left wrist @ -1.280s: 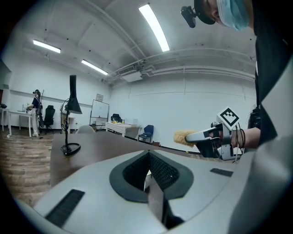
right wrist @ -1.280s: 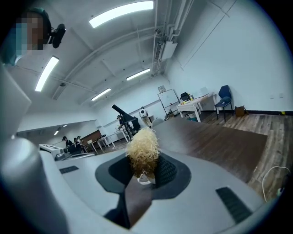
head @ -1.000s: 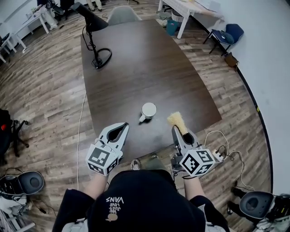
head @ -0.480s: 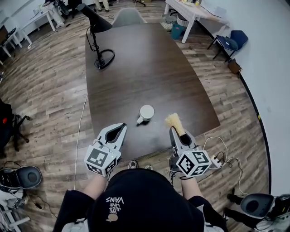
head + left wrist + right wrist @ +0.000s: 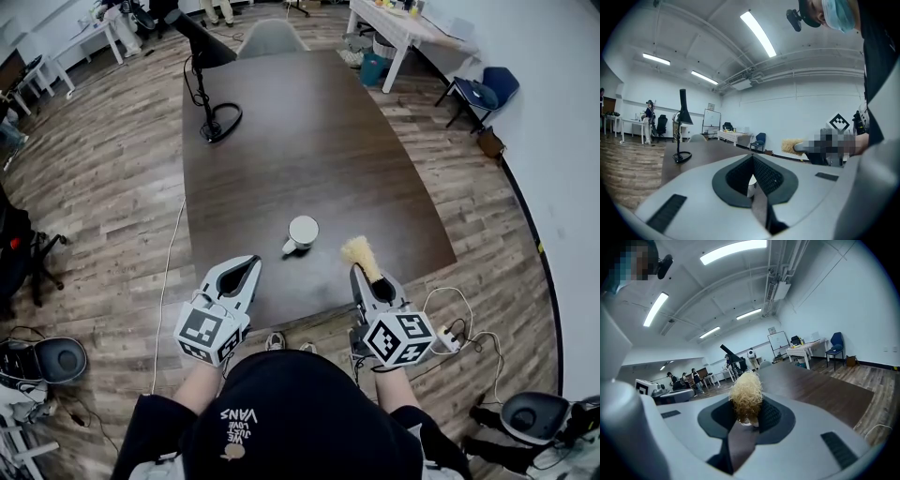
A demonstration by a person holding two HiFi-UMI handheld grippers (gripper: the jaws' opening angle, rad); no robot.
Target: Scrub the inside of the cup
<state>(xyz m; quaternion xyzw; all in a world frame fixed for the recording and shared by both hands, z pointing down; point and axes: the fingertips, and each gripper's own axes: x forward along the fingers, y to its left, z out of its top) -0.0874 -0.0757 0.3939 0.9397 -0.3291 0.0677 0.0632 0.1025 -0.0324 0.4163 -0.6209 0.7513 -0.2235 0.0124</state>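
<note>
Cup (image 5: 303, 231) sits upright on the table (image 5: 281, 141) near its front edge, ahead of both grippers and touching neither; left gripper (image 5: 253, 262) has its jaws closed on nothing, right gripper (image 5: 364, 274) is clamped on the brush (image 5: 361, 251), bristles forward, just right of the cup.

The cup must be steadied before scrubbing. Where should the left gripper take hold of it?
Probably by the handle, coming from the near left. The cup stands upright, its handle jutting toward the left gripper, and that leaves the mouth free for the brush. The shut jaws would need opening first.
</note>
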